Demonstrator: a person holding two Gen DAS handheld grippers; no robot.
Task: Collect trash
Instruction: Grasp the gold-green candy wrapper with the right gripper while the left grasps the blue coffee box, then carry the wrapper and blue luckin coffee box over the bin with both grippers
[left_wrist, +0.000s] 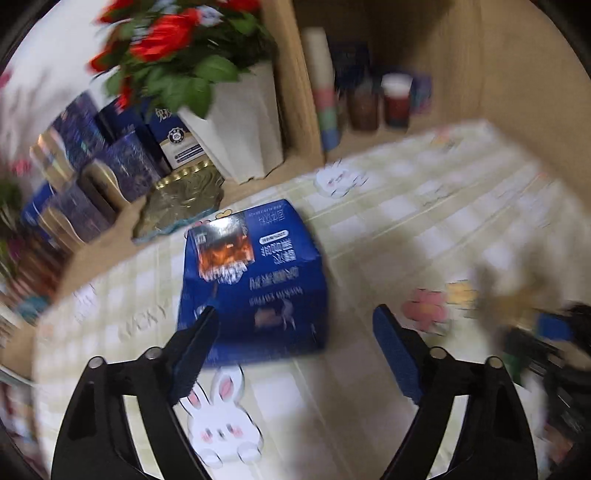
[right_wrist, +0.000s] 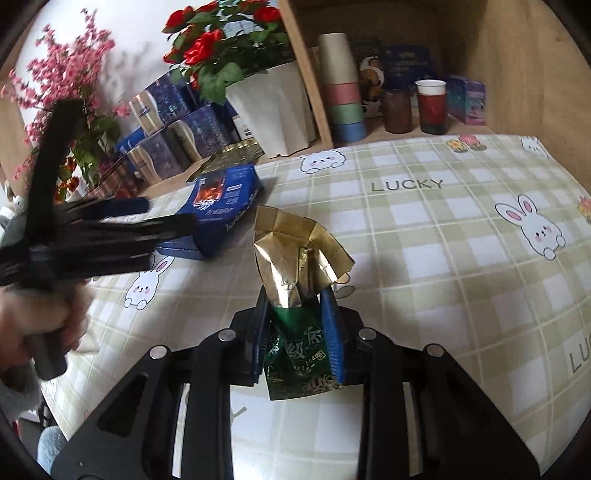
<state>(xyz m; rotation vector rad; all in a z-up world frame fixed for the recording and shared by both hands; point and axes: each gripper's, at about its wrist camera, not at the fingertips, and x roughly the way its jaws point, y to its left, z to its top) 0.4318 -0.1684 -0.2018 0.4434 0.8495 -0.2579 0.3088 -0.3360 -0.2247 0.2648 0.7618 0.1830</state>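
The right and middle of the checked counter (right_wrist: 424, 229) are left bare and open for passage. On the left, the way is blocked by a blue box (right_wrist: 221, 218). The back edge is walled by a white flowerpot (right_wrist: 273, 110), stacked cups (right_wrist: 341, 88) and blue tins (right_wrist: 173, 133).

Checked tablecloth (right_wrist: 424, 236) with rabbit prints covers the table. White pot of red flowers (right_wrist: 273, 107), stacked cups (right_wrist: 341, 92), a red-and-white cup (right_wrist: 431, 105) and dark blue tins (right_wrist: 173, 136) stand behind.
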